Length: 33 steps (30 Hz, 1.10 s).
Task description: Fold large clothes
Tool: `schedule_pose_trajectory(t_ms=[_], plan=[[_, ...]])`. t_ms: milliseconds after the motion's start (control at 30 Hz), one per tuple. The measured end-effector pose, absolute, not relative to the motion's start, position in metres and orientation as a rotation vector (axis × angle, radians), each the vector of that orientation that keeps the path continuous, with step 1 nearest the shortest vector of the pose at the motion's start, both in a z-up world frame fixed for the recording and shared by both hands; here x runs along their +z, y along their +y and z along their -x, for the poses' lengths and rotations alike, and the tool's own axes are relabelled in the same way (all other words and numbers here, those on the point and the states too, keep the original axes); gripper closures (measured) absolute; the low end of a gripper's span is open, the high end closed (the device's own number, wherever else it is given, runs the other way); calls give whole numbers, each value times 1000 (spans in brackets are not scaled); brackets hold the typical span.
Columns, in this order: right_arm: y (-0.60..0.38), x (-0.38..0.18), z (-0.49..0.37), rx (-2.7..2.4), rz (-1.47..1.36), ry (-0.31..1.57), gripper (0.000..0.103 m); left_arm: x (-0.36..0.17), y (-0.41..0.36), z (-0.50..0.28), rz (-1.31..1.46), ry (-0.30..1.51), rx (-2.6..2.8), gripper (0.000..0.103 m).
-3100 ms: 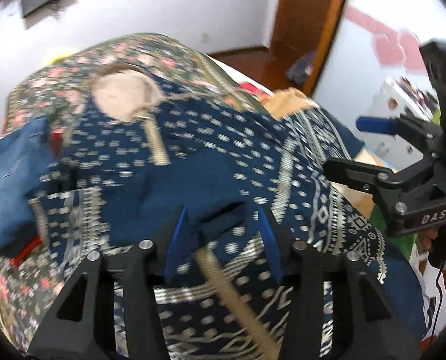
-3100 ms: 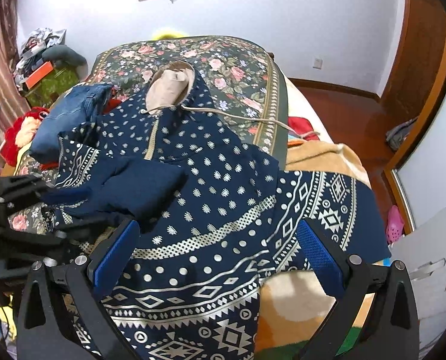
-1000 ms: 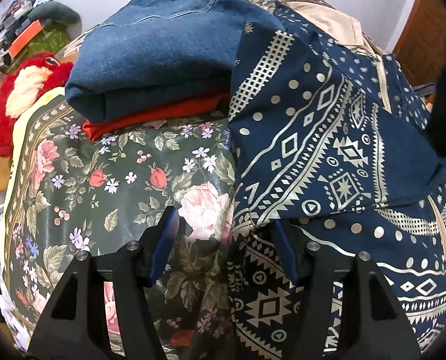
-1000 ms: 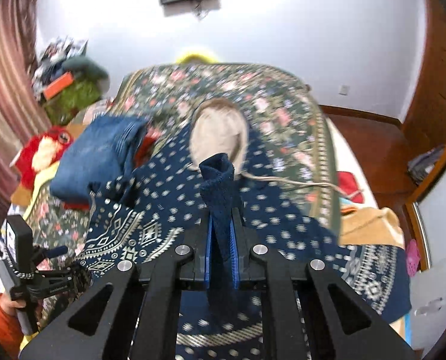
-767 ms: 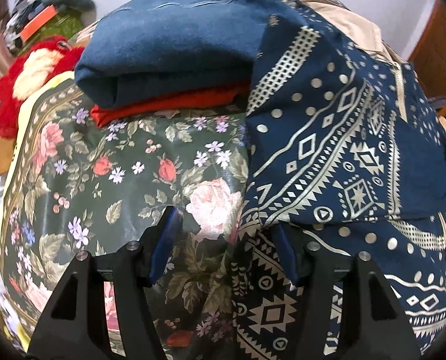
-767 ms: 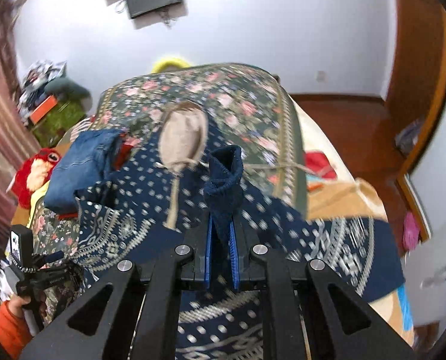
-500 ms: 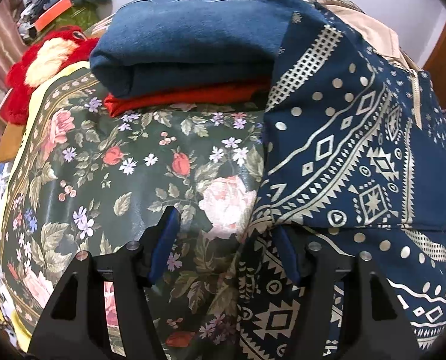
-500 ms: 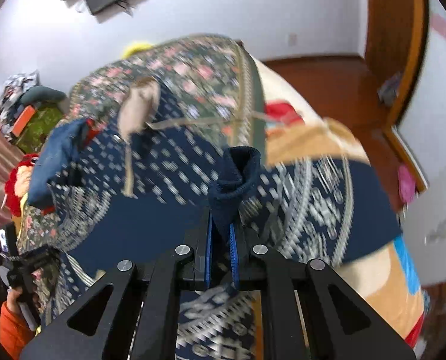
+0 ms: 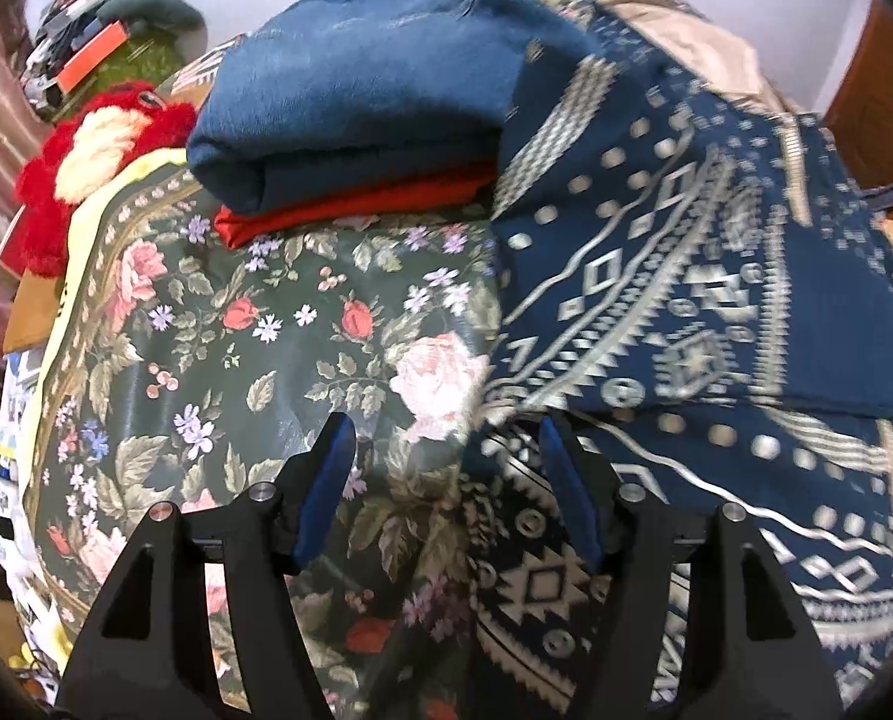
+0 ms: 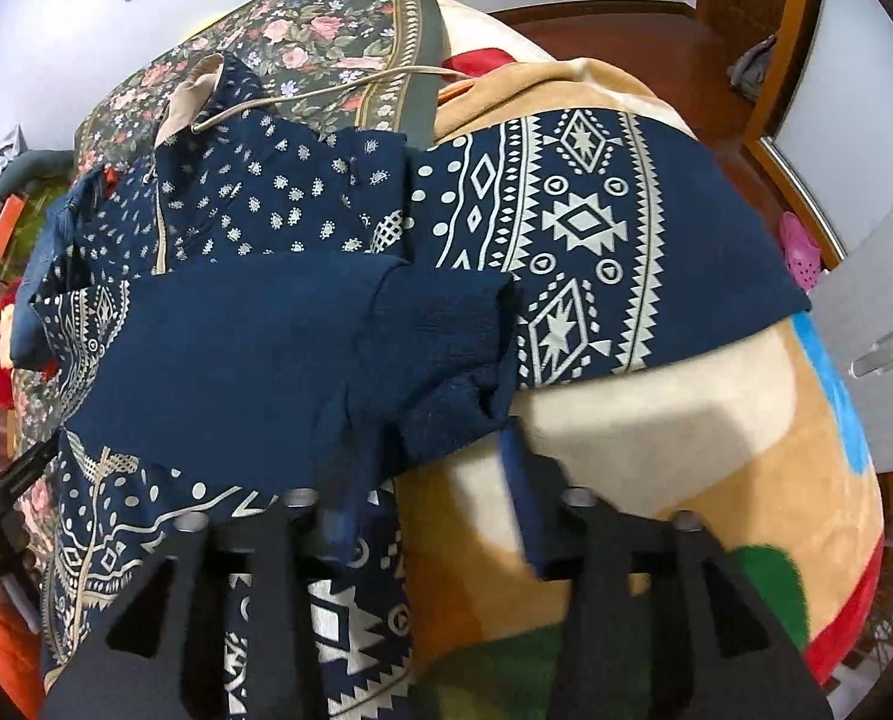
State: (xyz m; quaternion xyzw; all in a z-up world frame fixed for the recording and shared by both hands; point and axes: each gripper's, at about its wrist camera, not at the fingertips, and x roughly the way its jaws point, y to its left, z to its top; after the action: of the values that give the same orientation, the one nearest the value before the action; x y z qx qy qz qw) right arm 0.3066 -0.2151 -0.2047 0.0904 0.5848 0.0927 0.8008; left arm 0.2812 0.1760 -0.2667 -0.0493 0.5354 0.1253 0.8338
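Note:
A large navy hooded garment (image 10: 566, 192) with pale geometric print is spread over the bed. Its plain navy sleeve (image 10: 254, 348) is laid across the body, and the ribbed cuff (image 10: 452, 360) ends at my right gripper (image 10: 431, 480). That gripper's jaws are opening; the pads no longer press the cuff, though a fold of sleeve drapes over the left finger. My left gripper (image 9: 446, 480) is open and points down at the garment's side edge (image 9: 506, 408), which lies between its fingers on the floral bedspread (image 9: 236, 330).
Folded jeans (image 9: 356, 90) sit on a red garment (image 9: 350, 204) beside the hooded garment, with a red plush toy (image 9: 74, 168) further left. A beige and coloured blanket (image 10: 686, 450) lies under the right side. A hand in an orange sleeve (image 10: 2, 630) holds the left gripper.
The right gripper carried the sleeve cuff down and across the garment, then opened and let it go. The left gripper stayed open at the garment's edge, barely shifting.

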Motion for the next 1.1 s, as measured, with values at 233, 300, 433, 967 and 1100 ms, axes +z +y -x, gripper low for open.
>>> schedule_pose_trajectory(t_ms=[233,300,433,967,1100], plan=[[-240,-182,-303,225,-268,1201,50,-211,144,-275,48,1032,181,40],[-248,-173,-304,214,-280,1168,49,-194,132,-282,31,996,153,40],[-273,-158,-306,159,-324,1094,39,-172,108,-294,8,936,91,38],[-377,-242,-340,-39,-632,1194,34,-204,19,-349,-29,987,-69,36],[-385,-256,-353,-45,-705,1184,34,-215,19,-355,-35,1015,-59,36]])
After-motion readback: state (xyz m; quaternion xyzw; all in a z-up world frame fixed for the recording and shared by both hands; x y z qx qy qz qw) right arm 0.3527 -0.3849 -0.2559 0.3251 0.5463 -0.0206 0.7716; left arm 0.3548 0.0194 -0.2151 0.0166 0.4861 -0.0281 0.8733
